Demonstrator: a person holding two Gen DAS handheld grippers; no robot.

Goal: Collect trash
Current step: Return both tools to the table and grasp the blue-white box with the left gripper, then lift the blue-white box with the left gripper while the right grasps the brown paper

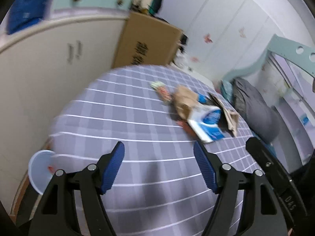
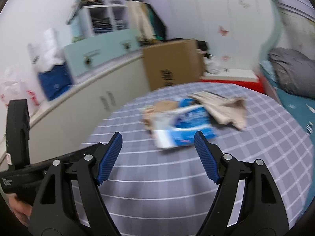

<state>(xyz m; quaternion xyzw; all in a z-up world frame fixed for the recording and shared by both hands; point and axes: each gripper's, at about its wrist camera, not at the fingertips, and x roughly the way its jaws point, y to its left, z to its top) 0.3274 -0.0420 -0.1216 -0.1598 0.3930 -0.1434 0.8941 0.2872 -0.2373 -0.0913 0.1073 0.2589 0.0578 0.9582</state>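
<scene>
A heap of trash lies on the purple checked cloth [image 1: 122, 122]. It holds a brown paper bag [image 1: 185, 102], a blue and white packet [image 1: 208, 125], crumpled paper [image 1: 230, 116] and a small wrapper [image 1: 160, 88]. My left gripper [image 1: 158, 144] hangs open over bare cloth, short of the heap, with nothing between its blue pads. In the right wrist view my right gripper [image 2: 158, 133] is also open and empty. The blue and white packet [image 2: 189, 129] lies just beyond its fingertips, with the crumpled paper [image 2: 226, 108] behind it. Both views are blurred.
A translucent plastic tub [image 1: 39, 169] stands low beside the cloth at the left. White cabinets [image 1: 49, 74] and a cardboard box [image 1: 149, 41] stand behind. A grey pillow [image 1: 254, 106] lies at the right. A hand [image 2: 19, 212] holds the other gripper's black body [image 2: 17, 137].
</scene>
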